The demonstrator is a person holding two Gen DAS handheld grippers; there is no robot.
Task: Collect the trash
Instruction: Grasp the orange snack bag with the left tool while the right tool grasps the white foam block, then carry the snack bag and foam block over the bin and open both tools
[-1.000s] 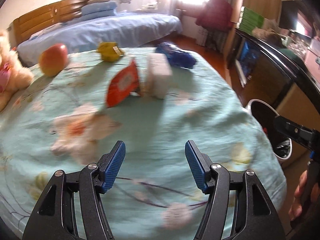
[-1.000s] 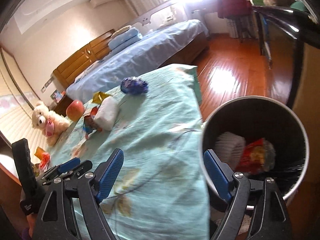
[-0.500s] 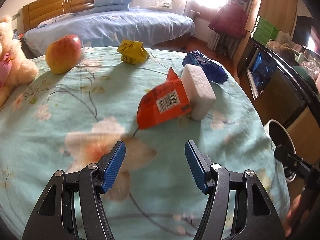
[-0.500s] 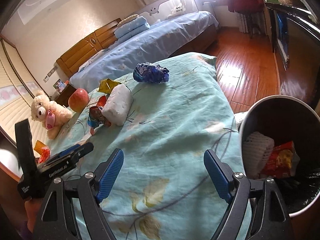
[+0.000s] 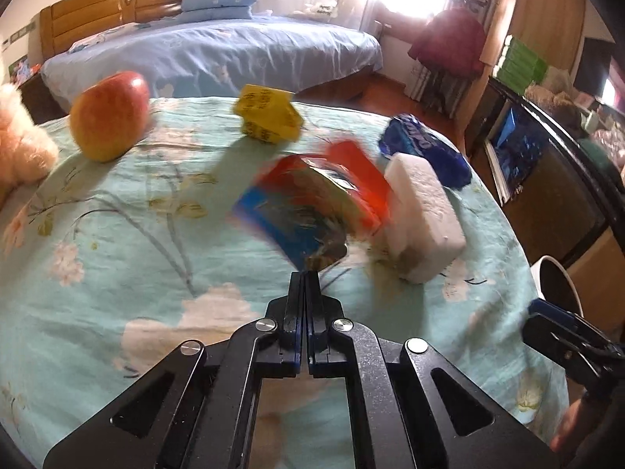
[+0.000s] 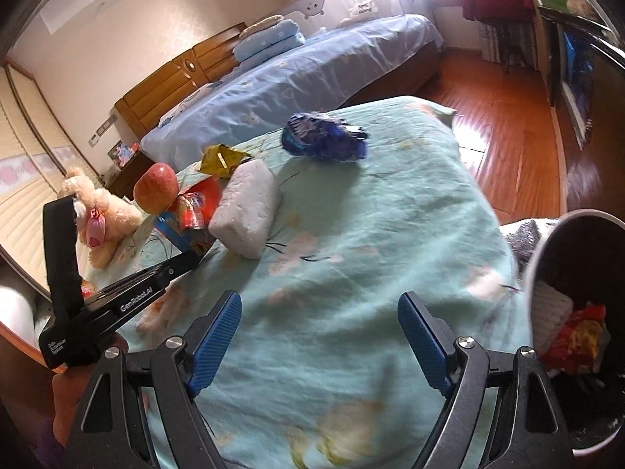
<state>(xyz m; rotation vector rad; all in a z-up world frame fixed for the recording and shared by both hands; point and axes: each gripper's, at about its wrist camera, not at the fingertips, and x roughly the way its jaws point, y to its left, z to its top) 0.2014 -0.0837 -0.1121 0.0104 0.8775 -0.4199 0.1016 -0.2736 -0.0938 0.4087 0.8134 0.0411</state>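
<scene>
The left camera looks close over the bed cover. The right camera looks from farther back. Both see the white block.

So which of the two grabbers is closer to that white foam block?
Left. The left gripper is shut on the snack wrapper right beside the white foam block; the open right gripper hangs back nearer the trash bin.

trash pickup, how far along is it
Partly done. The bin already holds a white foam block and a red wrapper. The left gripper has its jaws shut on the red snack bag. Left on the bedspread: another foam block, a blue wrapper and a yellow wrapper. The right gripper is open and empty.
</scene>
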